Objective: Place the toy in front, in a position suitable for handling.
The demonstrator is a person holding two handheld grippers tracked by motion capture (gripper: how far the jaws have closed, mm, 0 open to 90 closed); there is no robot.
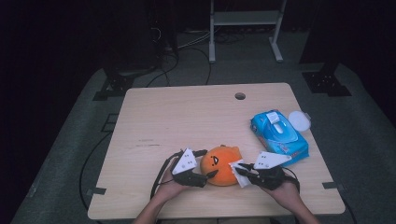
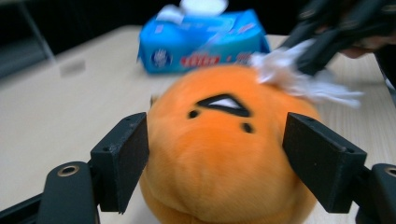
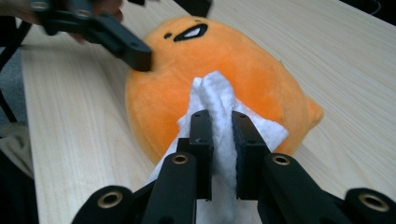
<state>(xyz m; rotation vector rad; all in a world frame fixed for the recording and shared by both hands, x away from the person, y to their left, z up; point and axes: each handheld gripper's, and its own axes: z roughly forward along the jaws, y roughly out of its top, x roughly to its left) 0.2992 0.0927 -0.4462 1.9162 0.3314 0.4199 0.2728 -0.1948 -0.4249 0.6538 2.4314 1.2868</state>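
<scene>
An orange plush toy with a small black-and-white face lies near the table's front edge. My left gripper comes at it from the left. In the left gripper view the toy sits between the two black pads, which press on its sides, so the left gripper is shut on it. My right gripper is shut on a folded white wipe, whose tip rests against the toy's side. In the high view the right gripper and its wipe touch the toy's right side.
A blue pack of wet wipes lies to the right behind the toy, with a round white lid beside it. The wooden table has a cable hole at the back. A metal stand is on the floor beyond.
</scene>
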